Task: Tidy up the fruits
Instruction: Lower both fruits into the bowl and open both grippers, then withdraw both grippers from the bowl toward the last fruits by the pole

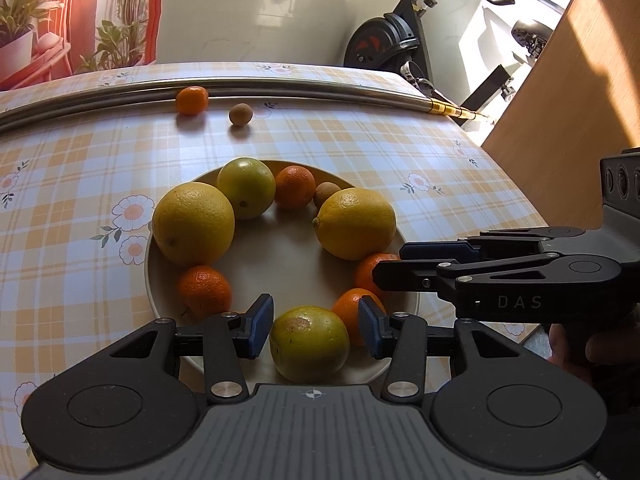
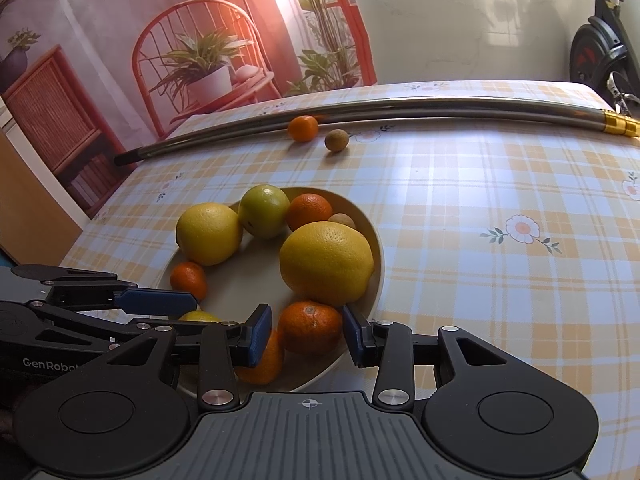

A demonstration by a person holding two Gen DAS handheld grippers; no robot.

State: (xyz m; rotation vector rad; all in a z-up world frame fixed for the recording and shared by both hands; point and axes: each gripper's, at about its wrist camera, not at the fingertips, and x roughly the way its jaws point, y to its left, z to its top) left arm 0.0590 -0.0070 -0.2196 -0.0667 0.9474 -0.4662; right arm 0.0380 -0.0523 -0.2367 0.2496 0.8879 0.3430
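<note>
Grippers spread over a crowded plate

Left gripper [image 1: 316, 326] hangs with jaws apart around a green fruit [image 1: 309, 343] at the plate's [image 1: 160, 300] near rim. Right gripper [image 2: 307, 330], also spread, flanks a tangerine [image 2: 310, 326]. Bare tablecloth [image 2: 480, 208] stretches rightward; a loose tangerine [image 2: 303, 128] lies against the far metal pole [image 2: 440, 104].

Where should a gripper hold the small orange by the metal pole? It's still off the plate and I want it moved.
Grip the small orange across its widest middle, coming from above with the fingers lined up along the metal pole. It touches or nearly touches the pole behind, so a finger won't fit there. The brown fruit sits apart, leaving that side open.
</note>
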